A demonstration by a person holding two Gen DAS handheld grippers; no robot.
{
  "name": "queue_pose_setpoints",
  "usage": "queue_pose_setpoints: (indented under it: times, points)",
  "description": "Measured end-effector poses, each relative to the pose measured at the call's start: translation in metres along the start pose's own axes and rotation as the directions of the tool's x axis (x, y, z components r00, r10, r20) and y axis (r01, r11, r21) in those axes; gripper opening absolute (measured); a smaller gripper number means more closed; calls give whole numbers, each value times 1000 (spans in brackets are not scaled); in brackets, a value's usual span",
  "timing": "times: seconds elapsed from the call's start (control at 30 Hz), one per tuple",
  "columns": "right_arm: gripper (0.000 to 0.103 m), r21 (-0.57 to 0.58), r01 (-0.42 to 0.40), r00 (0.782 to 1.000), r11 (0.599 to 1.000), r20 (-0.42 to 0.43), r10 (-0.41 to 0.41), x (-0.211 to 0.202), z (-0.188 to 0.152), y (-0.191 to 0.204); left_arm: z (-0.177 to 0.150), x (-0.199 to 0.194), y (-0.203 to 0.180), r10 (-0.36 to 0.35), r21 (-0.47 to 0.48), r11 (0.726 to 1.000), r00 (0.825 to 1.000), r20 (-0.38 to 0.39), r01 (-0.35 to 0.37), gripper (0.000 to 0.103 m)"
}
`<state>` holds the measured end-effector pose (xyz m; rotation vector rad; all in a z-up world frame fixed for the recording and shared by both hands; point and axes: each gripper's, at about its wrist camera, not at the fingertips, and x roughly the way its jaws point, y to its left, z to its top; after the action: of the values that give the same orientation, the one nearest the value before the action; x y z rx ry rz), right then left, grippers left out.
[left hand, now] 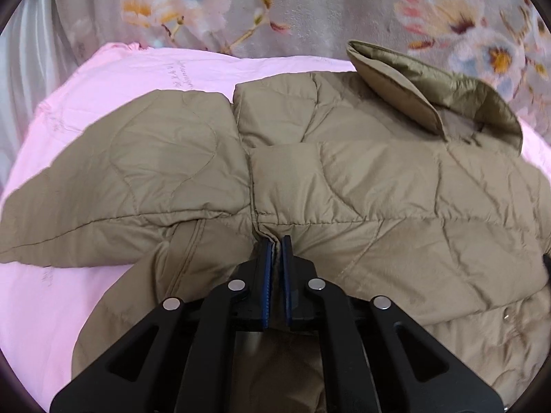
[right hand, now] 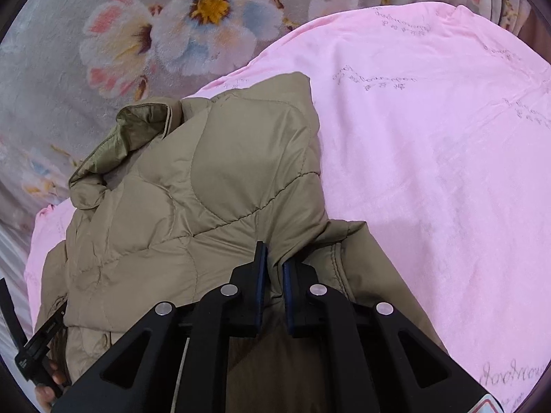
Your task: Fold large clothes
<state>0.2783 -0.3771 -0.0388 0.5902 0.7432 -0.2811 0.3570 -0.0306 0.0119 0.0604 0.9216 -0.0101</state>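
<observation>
jacket: tan quilted puffer (left hand: pixel 361 179), lying spread on the pink sheet, sleeve flopped out to the left, collar (left hand: pixel 413 103) poking up at the far right

left gripper: (left hand: pixel 276 244) blue pads pretty much squeezed together, a thin fold of the jacket's near edge pinched between them

right gripper: (right hand: pixel 273 258) same deal, clamped on a bunched ridge of the jacket fabric at its near side

pink sheet: (right hand: pixel 430 137) covers most of the surface, faint script printed on it

floral blanket: (right hand: pixel 172 34) grey with big flowers, lies beyond the sheet on the far side

hand: (right hand: pixel 48 382) a bit of it shows at the near left of the right view, gripping the other tool's handle
</observation>
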Motion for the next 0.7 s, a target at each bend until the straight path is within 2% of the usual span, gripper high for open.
queue_pose_setpoints:
  times: [0.13,0.43,0.53,0.57,0.63,0.7]
  points:
    - [6,26,-33,999,999,-1,33,-20,-15,-15,-15,-17,1,10,13,1000,1000,-3,-10,6]
    - [6,17,-39,999,999,-4,39,-78,-74,-25,-84,-81,11,38,38,999,999,-7,-37,6]
    - [9,25,-55,998,998,4,55,-90,-84,-29,-88,-87,14,31,35,999,999,-8,-31,6]
    - [10,23,-51,999,998,-7,51,-92,-83,-29,-85,-90,18,32,26,999,999,-8,-32,11]
    - [20,-3,5,1000,1000,-19,-5,-110,-81,-23,-80,-98,25,40,9,999,999,-4,-40,22]
    - [23,-40,45,998,998,49,-43,-142,-80,-18,-72,-123,39,46,-8,999,998,46,-45,38]
